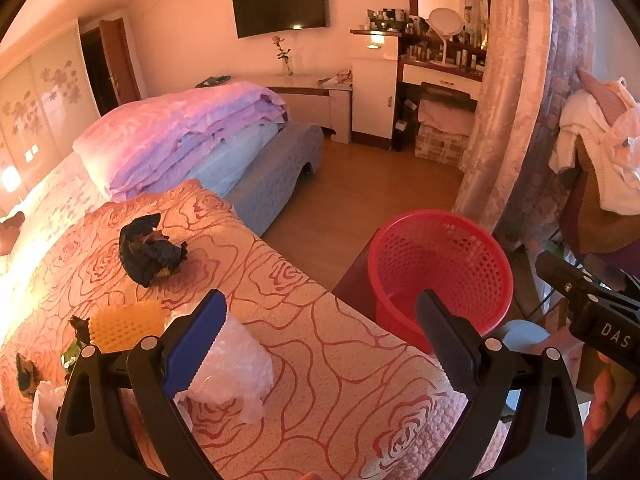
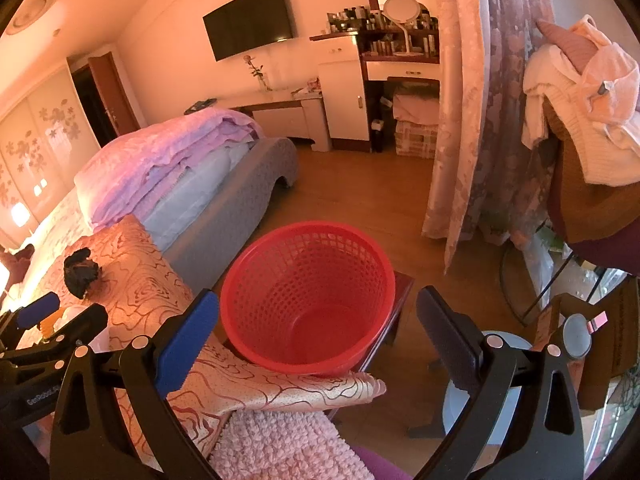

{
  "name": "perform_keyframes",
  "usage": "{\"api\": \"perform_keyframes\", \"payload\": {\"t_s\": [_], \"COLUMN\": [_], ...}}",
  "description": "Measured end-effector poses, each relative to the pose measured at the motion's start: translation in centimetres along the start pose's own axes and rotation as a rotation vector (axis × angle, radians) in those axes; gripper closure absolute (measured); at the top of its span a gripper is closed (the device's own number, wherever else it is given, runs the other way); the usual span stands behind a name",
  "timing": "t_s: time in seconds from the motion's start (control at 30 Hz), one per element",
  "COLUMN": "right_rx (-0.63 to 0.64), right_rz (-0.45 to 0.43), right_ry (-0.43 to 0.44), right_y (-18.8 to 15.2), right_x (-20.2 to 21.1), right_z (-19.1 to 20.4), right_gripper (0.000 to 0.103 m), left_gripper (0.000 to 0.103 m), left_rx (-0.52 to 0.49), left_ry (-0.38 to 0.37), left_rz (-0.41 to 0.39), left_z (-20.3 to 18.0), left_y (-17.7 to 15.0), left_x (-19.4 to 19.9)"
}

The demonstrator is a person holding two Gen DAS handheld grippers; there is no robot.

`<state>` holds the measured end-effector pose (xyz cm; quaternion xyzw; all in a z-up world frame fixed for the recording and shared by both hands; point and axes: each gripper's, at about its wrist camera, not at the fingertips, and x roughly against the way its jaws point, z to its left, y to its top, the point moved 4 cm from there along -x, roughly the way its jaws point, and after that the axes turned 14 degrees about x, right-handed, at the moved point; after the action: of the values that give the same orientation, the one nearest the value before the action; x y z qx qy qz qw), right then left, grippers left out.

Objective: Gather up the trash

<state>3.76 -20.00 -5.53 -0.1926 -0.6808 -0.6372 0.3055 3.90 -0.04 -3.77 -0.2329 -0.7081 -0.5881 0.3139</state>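
Red basket (image 2: 308, 300) beside bed (image 1: 320, 360) w/ crumpled black wrapper (image 1: 150, 250), clear bag (image 1: 230, 372).

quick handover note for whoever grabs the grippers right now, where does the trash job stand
Left gripper: open, holding nothing, over the rose-patterned bedspread.
Right gripper: open, holding nothing, facing the red basket.
Basket: looks empty, on a dark stand beside the bed.
Trash on the bedspread: clear plastic bag just beyond the left gripper's blue finger, dark crumpled wrapper farther up, yellow mesh piece and small scraps to the left.
Done: nothing binned yet.
Left: every piece; the plastic bag looks nearest.
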Motion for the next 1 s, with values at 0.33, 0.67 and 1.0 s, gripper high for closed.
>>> {"api": "perform_keyframes", "payload": {"t_s": [0.33, 0.67, 1.0], "right_rx": [0.014, 0.089, 0.271], "right_rz": [0.031, 0.087, 0.112], "right_ry": [0.02, 0.115, 0.287], "right_y": [0.3, -0.2, 0.5], "right_x": [-0.9, -2.8, -3.9], "right_z": [0.2, 4.5, 11.1], "right_gripper": [0.007, 0.007, 0.007], "left_gripper": [0.011, 0.011, 0.011], "left_rx": [0.028, 0.159, 0.339], "left_ry": [0.002, 0.051, 0.195], "left_rz": [0.011, -0.005, -0.036], "left_z": [0.9, 6.1, 15.7], "left_y": [-0.3, -0.7, -0.8], "left_x": [-0.1, 1.8, 4.3]}}
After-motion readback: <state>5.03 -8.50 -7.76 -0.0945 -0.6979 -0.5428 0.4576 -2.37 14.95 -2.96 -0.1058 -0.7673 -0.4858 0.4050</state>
